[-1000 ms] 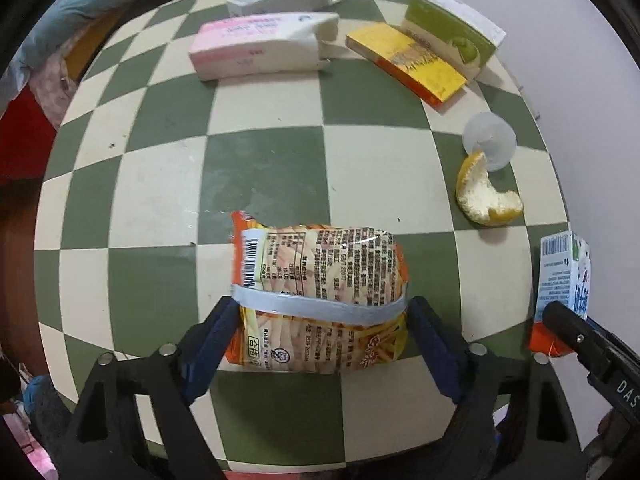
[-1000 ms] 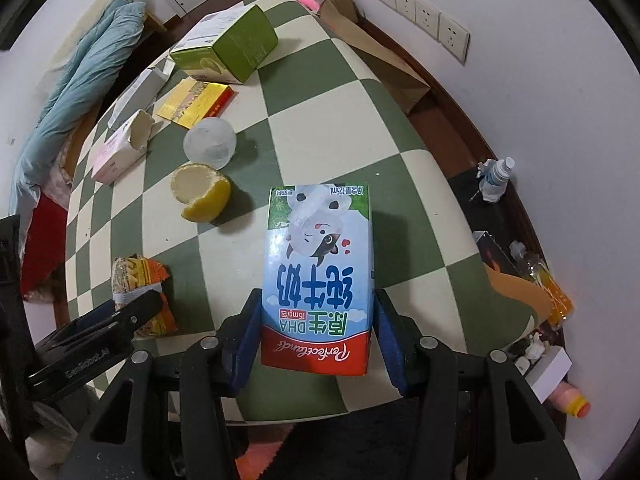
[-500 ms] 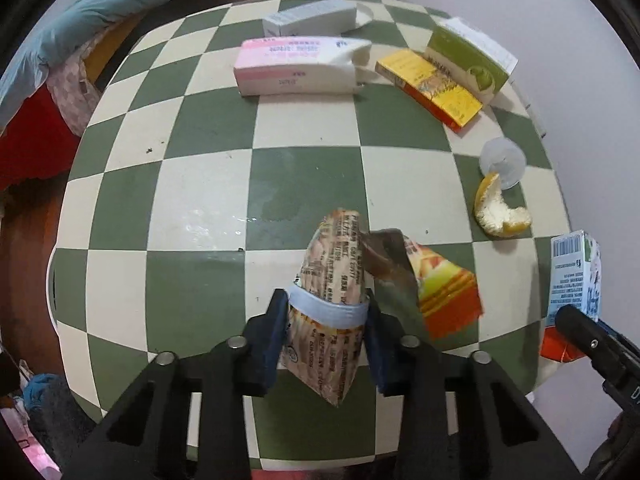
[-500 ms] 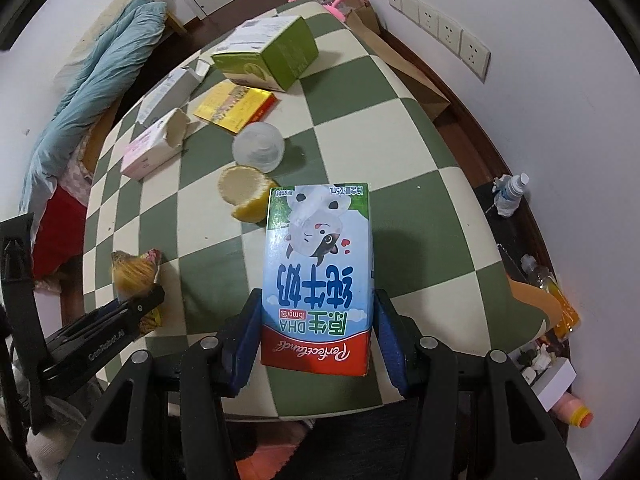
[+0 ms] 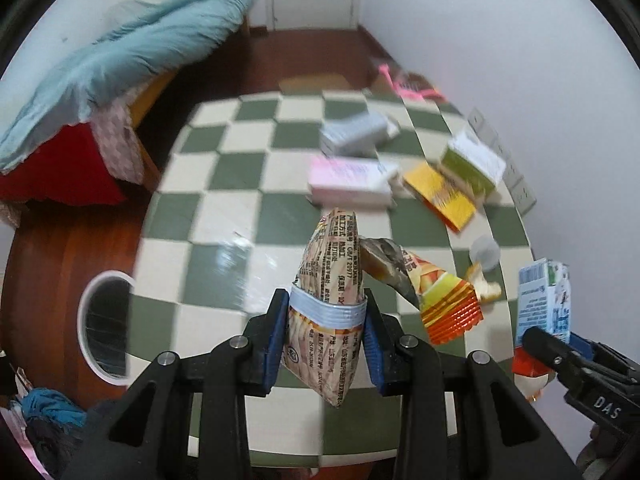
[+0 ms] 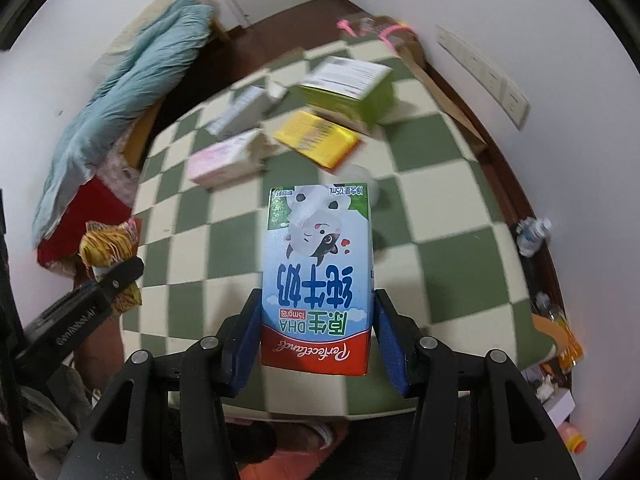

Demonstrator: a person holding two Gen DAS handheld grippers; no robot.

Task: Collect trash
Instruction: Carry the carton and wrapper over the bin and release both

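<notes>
Gripping the wrapper (image 5: 326, 316) at its taped waist, your left claw (image 5: 326, 328) has both blue pads pressed flat on the folded sides; the squeeze creases the pack edge-on, so the torn flap (image 5: 444, 304) hangs free to the right, clear of the table (image 5: 224, 216). Holding at the tape likely gives the firmest bite on a limp bag. Your right claw (image 6: 318, 332) is clenched on the carton (image 6: 318, 276) low down by its red band, printed face toward the camera, upside down; the stiff walls take the pinch without visible buckling. Both items are in the air above the near table edge, not resting on it.

Beyond them, still on the table: pink box (image 5: 348, 180), grey box (image 5: 356, 134), yellow pack (image 5: 440, 194), green box (image 5: 472, 164), a cup (image 5: 485, 252) and peel (image 5: 486, 286), partly hidden. The bin (image 5: 106, 316) stands on the floor left of the table, mouth open. Judgement: both loads are ready to carry there; the left is nearer.
</notes>
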